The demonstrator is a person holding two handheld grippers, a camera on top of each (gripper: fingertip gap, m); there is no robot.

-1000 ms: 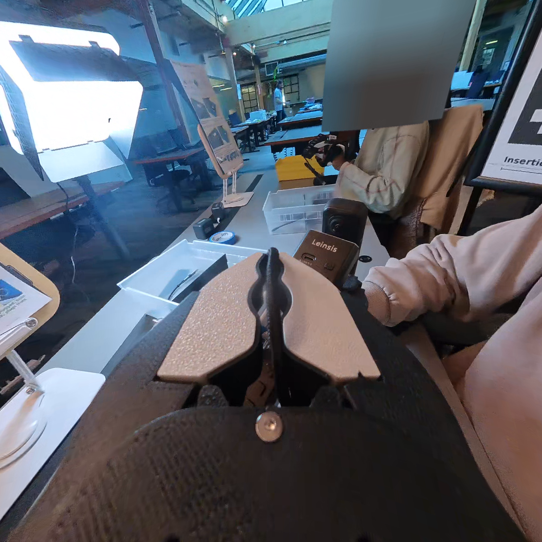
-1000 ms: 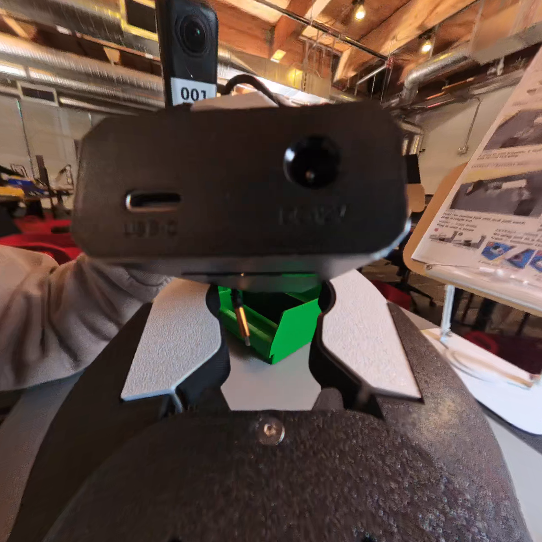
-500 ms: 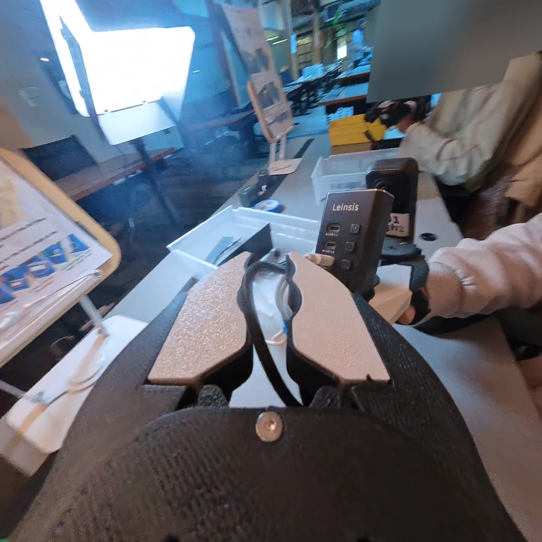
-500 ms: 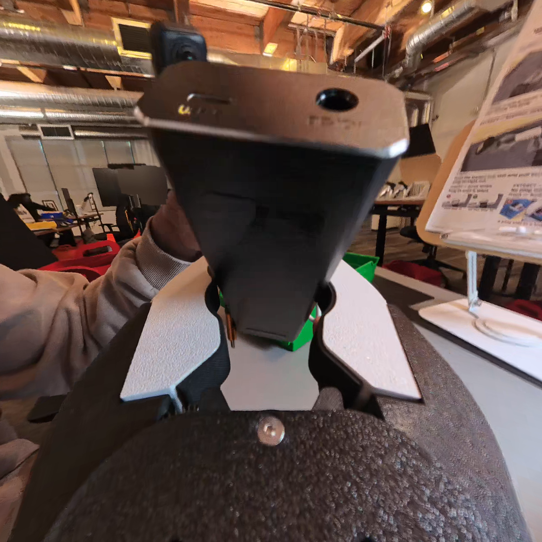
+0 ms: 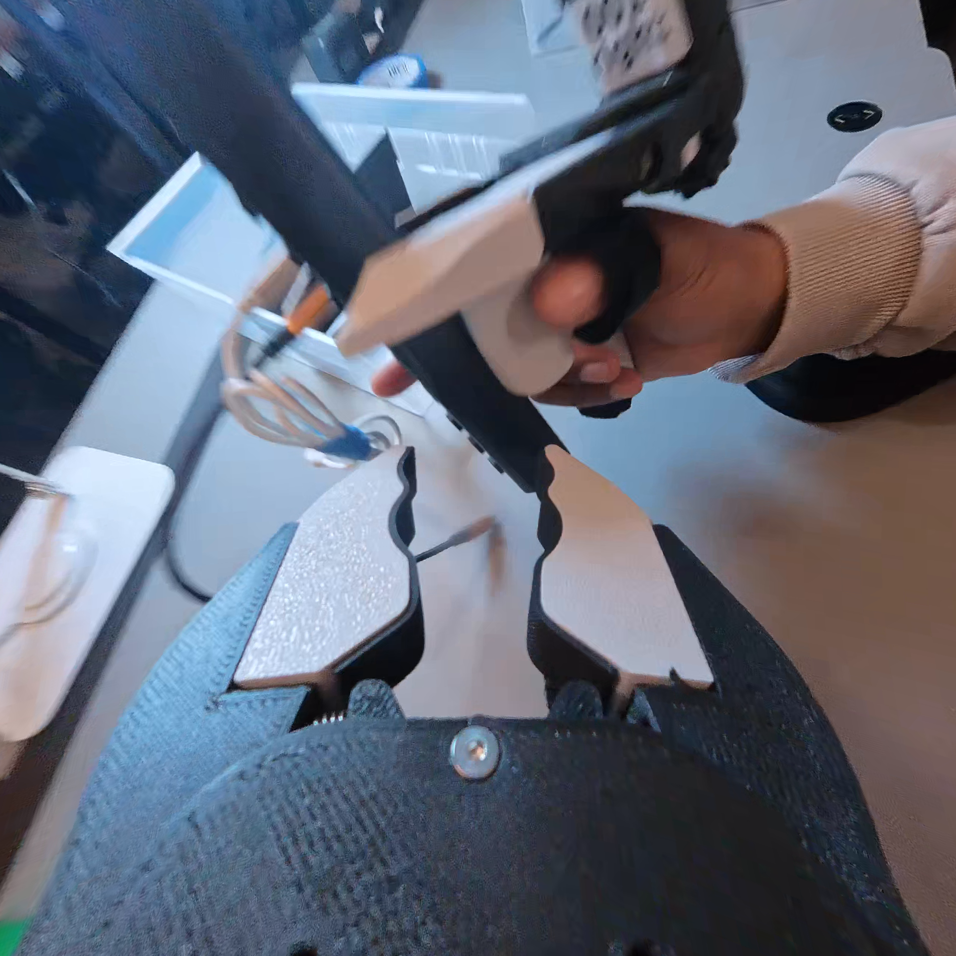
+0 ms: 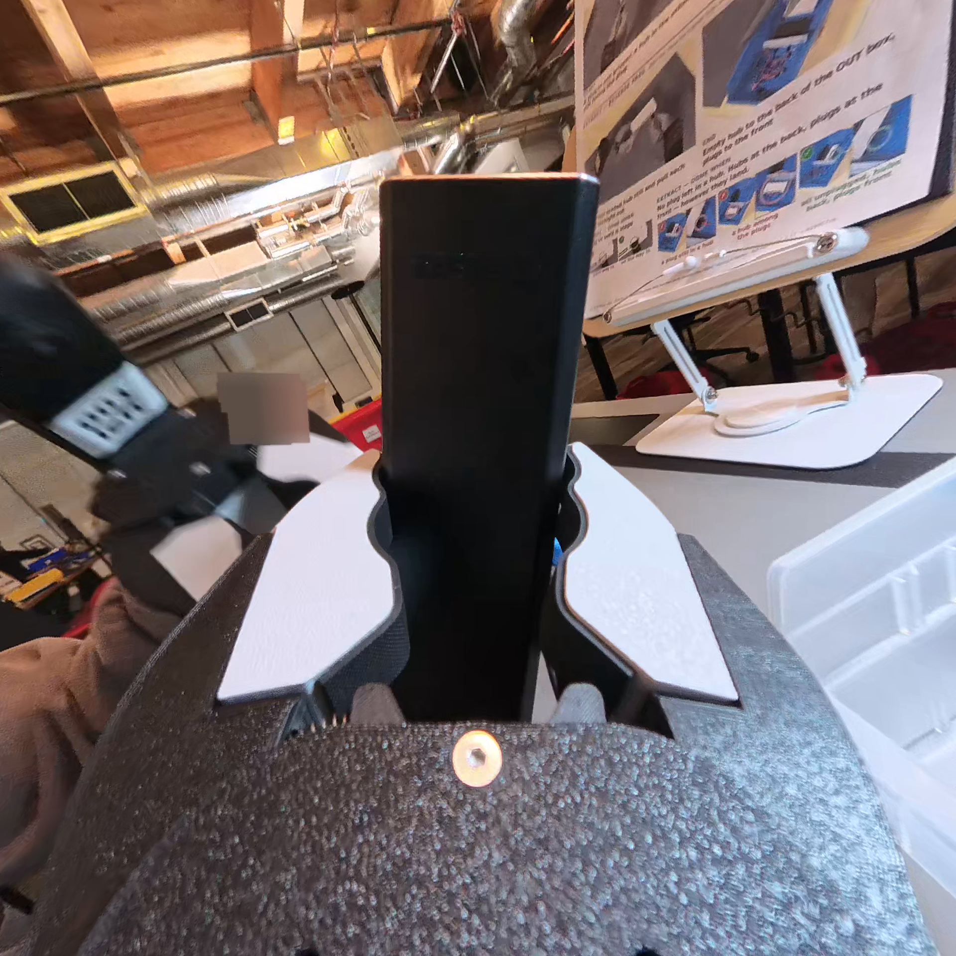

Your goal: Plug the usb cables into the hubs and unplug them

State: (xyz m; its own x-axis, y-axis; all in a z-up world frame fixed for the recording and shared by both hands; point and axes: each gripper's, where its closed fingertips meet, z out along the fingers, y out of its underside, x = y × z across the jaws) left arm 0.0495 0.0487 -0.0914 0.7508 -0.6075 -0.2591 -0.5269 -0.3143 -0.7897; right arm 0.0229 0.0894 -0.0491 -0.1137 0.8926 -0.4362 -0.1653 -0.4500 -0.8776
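My right gripper is shut on a long black hub, which stands up lengthwise between its jaws. In the left wrist view the same hub slants down across the picture, clamped by the right gripper's pale finger, with a person's hand on the handle. My left gripper is open and empty, and the hub's lower end sits just at its right fingertip. A thin black cable with a metal plug lies blurred on the table between the left fingers. A coil of pale cables with a blue tie lies beyond it.
A white tray stands on the table at the left, with an orange-tipped cable over its edge. An instruction board on a white stand is at the right. A clear plastic tray is near the right gripper. There is about 6 cm between the tips of the two grippers.
My left gripper was shut on the black cable; it has opened, and the cable now lies on the table. The left view tipped down. The right gripper turned the hub from end-on to lengthwise.
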